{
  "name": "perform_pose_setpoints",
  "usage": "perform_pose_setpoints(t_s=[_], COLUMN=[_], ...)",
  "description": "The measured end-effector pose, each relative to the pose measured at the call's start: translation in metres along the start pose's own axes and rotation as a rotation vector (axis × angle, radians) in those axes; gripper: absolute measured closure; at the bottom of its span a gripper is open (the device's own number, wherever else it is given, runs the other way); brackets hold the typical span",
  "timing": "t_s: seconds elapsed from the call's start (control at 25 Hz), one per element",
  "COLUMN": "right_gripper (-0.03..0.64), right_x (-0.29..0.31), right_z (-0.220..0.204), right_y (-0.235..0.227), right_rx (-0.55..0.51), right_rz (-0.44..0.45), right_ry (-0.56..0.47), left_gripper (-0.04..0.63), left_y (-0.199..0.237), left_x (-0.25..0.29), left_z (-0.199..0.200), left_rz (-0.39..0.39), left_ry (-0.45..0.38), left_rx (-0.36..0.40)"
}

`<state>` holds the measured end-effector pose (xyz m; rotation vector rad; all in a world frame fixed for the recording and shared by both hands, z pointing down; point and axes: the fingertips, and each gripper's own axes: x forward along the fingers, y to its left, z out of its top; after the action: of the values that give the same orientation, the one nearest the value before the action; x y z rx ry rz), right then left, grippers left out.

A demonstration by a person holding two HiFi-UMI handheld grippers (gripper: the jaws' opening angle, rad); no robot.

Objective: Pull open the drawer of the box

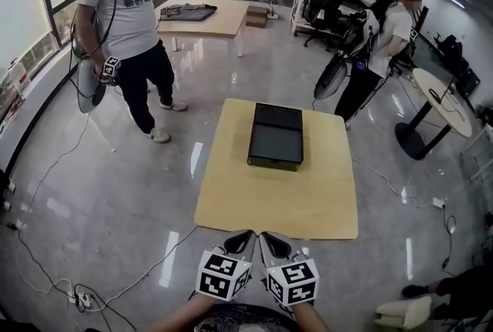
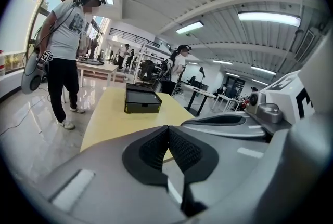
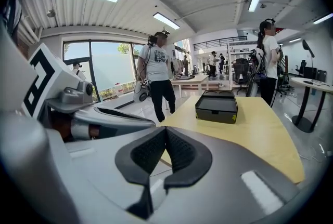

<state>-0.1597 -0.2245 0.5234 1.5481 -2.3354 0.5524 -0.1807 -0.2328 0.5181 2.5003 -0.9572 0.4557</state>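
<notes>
A flat black box (image 1: 275, 136) lies on the far half of a light wooden table (image 1: 293, 199), its drawer front facing me; the drawer looks pushed in. The same box (image 2: 141, 100) shows in the left gripper view and the box (image 3: 216, 106) in the right gripper view, well ahead of the jaws. My left gripper (image 1: 246, 235) and right gripper (image 1: 266, 236) hang side by side just before the table's near edge, both shut with nothing between the pads. The left gripper (image 2: 167, 128) and right gripper (image 3: 166, 129) show their black pads pressed together.
A person in a grey shirt (image 1: 127, 30) stands left of the table holding grippers. Another person (image 1: 381, 45) stands at the far right by a round table (image 1: 443, 103). Cables (image 1: 69, 276) trail over the glossy floor. A second wooden table (image 1: 208, 18) stands further back.
</notes>
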Motion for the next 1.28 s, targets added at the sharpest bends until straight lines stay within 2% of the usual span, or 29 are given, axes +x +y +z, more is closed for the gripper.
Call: perform_pose_setpoints(t_s=[0.08,0.28,0.36,0.52,0.76,1.04,1.28], right_gripper=[0.612,0.612,0.612,0.612,0.612,0.612,0.612], right_x=[0.03,0.075,0.094,0.157,0.246,0.386,0.463], right_z=[0.011,0.046,0.061,0.076,0.096,0.145,0.206], right_y=[0.005,-0.036,-0.03,-0.011,-0.063,-0.166,-0.302], right_rx=[-0.007,-0.01,-0.018,-0.035,-0.068,-0.129,-0.199], right_rz=[-0.014,-0.025,-0.023,-0.027,-0.009,0.025,0.004], right_ry=[-0.007,-0.006,0.0,0.01,0.024,0.037,0.061], left_gripper=[0.583,0.583,0.583,0.584,0.583,0.584,0.584], left_y=[0.03,0.059,0.077,0.141,0.21,0.309,0.341], left_x=[0.004,0.054,0.054,0.057,0.133,0.275,0.419], left_z=[0.009,0.049,0.062,0.073,0.097,0.157,0.24], left_rz=[-0.012,-0.037,-0.044,-0.052,-0.033,-0.013,0.008], left_ry=[-0.007,0.0,0.0,0.001,0.002,0.014,0.016], left_rx=[0.008,0.015,0.015,0.018,0.001,-0.021,-0.03])
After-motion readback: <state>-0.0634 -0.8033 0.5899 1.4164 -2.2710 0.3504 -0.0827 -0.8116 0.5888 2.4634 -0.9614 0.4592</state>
